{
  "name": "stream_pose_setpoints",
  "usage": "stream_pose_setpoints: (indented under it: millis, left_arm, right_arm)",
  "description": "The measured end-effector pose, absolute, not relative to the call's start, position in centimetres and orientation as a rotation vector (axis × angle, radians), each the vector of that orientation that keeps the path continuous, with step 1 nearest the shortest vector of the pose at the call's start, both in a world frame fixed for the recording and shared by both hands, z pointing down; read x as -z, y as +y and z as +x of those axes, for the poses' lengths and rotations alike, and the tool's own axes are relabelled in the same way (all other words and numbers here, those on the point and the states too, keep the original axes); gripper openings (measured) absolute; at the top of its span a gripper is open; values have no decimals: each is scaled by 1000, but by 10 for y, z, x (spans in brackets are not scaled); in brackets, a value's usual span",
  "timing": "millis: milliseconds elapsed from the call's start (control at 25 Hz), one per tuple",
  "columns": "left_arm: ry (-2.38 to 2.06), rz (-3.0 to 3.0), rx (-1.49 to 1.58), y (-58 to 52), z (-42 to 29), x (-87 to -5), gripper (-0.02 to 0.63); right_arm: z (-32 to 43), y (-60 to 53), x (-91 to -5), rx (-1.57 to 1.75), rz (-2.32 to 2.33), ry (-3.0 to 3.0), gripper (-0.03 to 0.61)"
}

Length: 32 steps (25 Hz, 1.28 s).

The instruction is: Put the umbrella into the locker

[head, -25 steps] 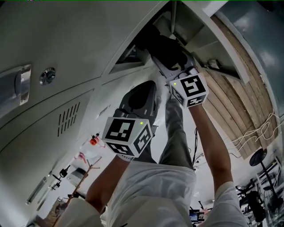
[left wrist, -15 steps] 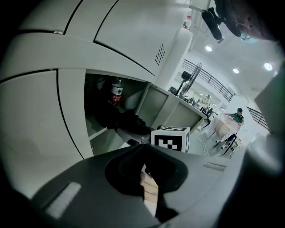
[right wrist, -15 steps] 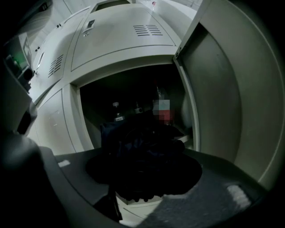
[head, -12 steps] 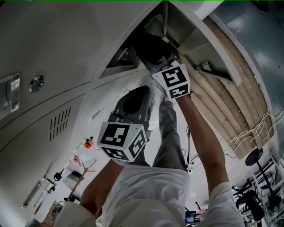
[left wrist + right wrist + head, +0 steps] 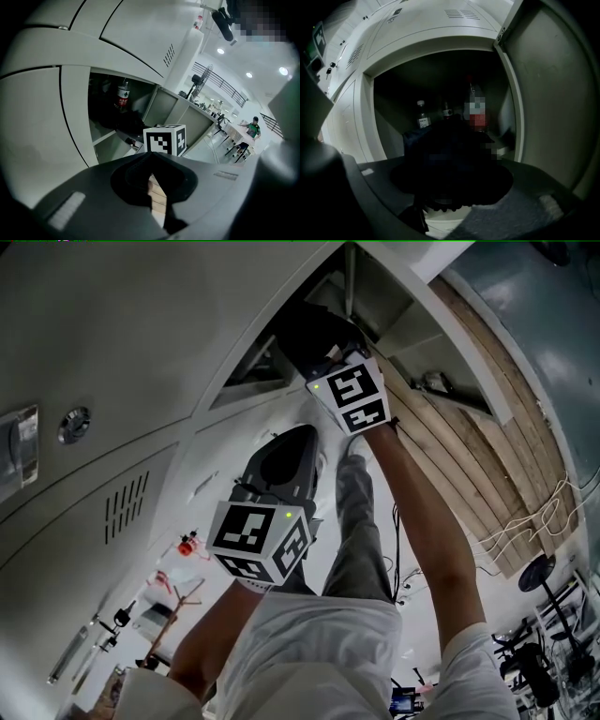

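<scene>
Umbrella, a dark folded fabric bundle, lies in the head view at the mouth of the open grey metal locker, just ahead of the right gripper. The left gripper hangs nearer the person, apart from both. In the left gripper view its jaws are pressed together on nothing, with the locker ahead of them. In the right gripper view the jaws pinch the umbrella, and a clear plastic bottle stands beyond it inside the locker.

One umbrella, three bottles, two tools.
</scene>
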<state>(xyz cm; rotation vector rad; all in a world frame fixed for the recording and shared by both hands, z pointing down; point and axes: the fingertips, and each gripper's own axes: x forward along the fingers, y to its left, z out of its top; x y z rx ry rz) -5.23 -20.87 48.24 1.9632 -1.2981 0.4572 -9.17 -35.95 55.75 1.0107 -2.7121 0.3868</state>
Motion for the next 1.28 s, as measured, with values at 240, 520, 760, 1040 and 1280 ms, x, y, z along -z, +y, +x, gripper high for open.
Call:
stream_pose_setpoints:
  millis: [240,520,760,1040,1280]
  left_arm:
    - [-1306,1952,-464,-209,-57,-485,15]
    - [-1306,1946,-459,-209,-55,-485,15]
    - [-1312,1933,-445,-207,-57,-485,15]
    - [-1314,1922,-438,-204,-61,-486,15]
    - [-1311,1915,-440,-202,-65,-487,15]
  right_arm:
    - [-104,-372,-559,-388,1000,-2725,265]
    - [-111,-376,-561,-378,1007,-2757,268]
    - [-120,-382,-560,-317,1012,-2779,270]
    - [-134,-392,-559,-296,993,-2783,268]
    - [-140,-395,-561,-363,990,-2795,292]
